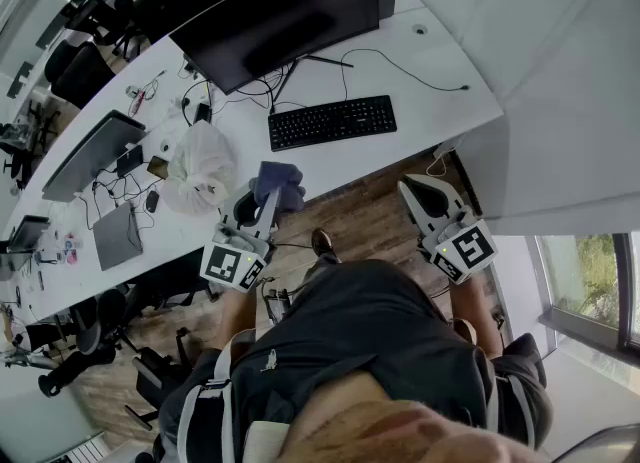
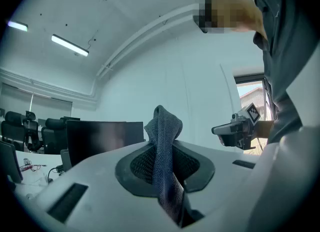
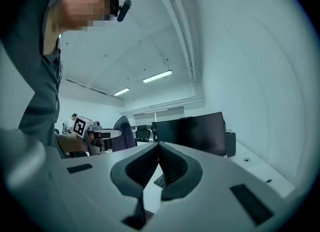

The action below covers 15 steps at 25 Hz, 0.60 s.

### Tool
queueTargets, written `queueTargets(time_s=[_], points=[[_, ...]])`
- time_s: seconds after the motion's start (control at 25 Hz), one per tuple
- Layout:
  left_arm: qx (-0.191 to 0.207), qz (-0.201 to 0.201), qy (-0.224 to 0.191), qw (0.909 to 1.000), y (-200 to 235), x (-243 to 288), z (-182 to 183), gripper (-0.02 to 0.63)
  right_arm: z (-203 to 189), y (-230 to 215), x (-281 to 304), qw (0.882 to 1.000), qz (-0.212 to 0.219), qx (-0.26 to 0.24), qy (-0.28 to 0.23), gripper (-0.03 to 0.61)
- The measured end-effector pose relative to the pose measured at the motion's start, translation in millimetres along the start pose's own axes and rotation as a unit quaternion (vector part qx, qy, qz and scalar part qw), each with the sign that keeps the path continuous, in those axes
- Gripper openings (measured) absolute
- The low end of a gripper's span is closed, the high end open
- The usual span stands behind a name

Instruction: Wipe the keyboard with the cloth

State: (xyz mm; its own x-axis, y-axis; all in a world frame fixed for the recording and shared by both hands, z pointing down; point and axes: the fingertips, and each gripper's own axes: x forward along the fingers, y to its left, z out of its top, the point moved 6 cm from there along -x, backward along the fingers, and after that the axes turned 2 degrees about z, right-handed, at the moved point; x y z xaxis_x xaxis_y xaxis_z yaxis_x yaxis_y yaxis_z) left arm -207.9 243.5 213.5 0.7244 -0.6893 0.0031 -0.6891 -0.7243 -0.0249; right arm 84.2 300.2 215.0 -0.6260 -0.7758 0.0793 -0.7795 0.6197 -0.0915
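A black keyboard (image 1: 332, 122) lies on the white desk (image 1: 440, 81) in front of a dark monitor (image 1: 280, 16). My left gripper (image 1: 267, 198) hovers over the desk's near edge, left of the keyboard, shut on a blue-grey cloth (image 1: 278, 183). In the left gripper view the cloth (image 2: 163, 143) stands up pinched between the jaws. My right gripper (image 1: 409, 188) hangs over the wooden floor, off the desk and below the keyboard's right end. Its jaws meet with nothing in them (image 3: 158, 147). A bit of the keyboard (image 3: 161, 180) shows under them.
A white plastic bag (image 1: 200, 166) sits left of the cloth. Laptops (image 1: 92, 156) and cables (image 1: 390, 63) lie farther along the desk. Office chairs (image 1: 75, 66) stand behind it. The desk's right end (image 1: 490, 111) is close to a white wall.
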Motion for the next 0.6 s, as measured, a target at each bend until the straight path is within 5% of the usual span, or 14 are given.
queueTargets(time_s=[0.6], points=[[-0.012,-0.025,0.003,0.9996,53.1,37.1,0.0,0.048,20.1,-22.1,47.3,0.999,-0.017,0.033,-0.029,0.011]])
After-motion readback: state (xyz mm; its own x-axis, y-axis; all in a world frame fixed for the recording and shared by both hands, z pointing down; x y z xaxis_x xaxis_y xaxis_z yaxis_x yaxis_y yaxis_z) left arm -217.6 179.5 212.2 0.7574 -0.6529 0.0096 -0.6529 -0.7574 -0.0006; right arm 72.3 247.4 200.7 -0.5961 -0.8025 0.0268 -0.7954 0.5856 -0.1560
